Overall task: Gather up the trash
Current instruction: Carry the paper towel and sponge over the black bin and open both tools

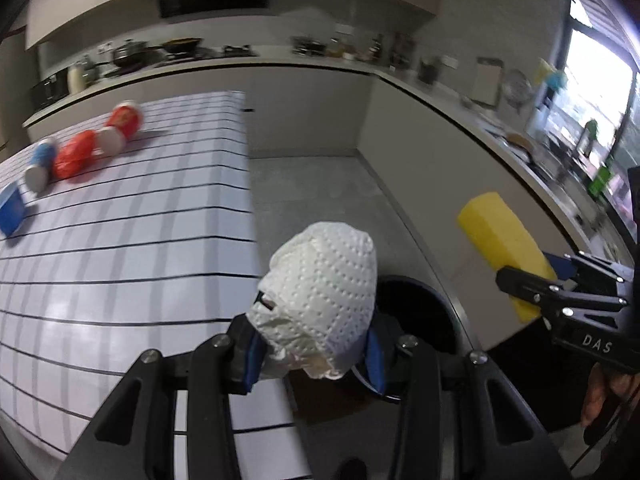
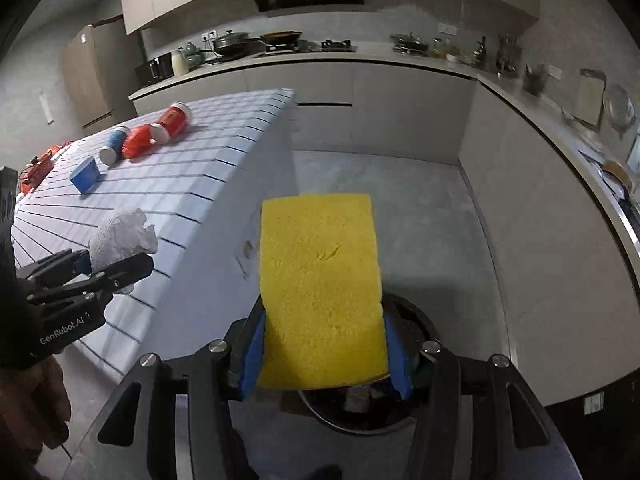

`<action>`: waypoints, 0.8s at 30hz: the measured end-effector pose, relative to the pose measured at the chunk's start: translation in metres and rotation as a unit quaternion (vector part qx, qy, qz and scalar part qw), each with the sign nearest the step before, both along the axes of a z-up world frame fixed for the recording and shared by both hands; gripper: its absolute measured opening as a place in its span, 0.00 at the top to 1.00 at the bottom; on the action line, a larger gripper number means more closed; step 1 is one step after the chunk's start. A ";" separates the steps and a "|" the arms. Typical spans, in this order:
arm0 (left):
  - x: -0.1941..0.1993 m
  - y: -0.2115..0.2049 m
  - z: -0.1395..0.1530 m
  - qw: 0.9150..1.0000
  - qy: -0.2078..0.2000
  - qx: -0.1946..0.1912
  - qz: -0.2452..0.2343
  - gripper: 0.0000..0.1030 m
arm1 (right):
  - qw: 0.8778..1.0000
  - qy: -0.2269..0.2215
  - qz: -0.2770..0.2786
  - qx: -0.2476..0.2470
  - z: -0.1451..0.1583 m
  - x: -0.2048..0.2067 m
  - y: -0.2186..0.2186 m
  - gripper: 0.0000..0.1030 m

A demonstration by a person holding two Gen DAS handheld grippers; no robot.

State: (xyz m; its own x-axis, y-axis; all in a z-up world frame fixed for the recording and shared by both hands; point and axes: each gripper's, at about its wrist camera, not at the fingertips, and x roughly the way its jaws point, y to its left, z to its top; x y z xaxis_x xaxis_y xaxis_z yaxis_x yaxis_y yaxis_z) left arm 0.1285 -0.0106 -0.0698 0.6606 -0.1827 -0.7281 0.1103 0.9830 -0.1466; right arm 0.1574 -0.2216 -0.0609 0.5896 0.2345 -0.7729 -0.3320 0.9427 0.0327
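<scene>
My left gripper point(image 1: 314, 350) is shut on a crumpled white paper towel point(image 1: 320, 296), held in the air beside the table edge and above a dark round trash bin point(image 1: 420, 312) on the floor. My right gripper point(image 2: 324, 354) is shut on a yellow sponge point(image 2: 320, 288), held right above the same bin point(image 2: 416, 320). The sponge also shows in the left wrist view point(image 1: 500, 240), and the paper towel shows in the right wrist view point(image 2: 120, 236). On the table lie a red cup point(image 2: 174, 120), a blue cup point(image 2: 114, 144), a red bag point(image 2: 138, 142) and a blue box point(image 2: 85, 176).
The white tiled table point(image 2: 192, 184) stands to the left. Grey floor point(image 2: 400, 200) lies ahead. Kitchen counters point(image 2: 400, 64) with pots and bottles run along the back and right walls. Orange items point(image 2: 40, 164) sit at the table's far left edge.
</scene>
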 end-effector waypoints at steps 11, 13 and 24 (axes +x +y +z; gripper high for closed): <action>0.014 -0.076 -0.040 0.998 0.048 -0.010 -0.032 0.58 | 0.999 0.042 -0.012 -0.015 -0.043 -0.004 -0.084 0.48; 0.015 -0.087 -0.046 0.998 0.056 -0.008 -0.030 0.58 | 0.999 0.051 -0.006 -0.017 -0.051 -0.003 -0.091 0.48; 0.025 -0.117 -0.083 0.995 0.099 -0.006 -0.023 0.58 | 0.994 0.095 0.044 -0.036 -0.102 0.017 -0.107 0.48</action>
State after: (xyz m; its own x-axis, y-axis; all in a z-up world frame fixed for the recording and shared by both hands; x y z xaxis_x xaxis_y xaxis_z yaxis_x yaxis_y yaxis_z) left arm 0.1537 -0.1271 -0.1524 0.4954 -0.2189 -0.8406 0.1219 0.9757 -0.1823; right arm 0.1748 -0.3288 -0.1627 0.4115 0.2185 -0.8848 -0.4071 0.9127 0.0360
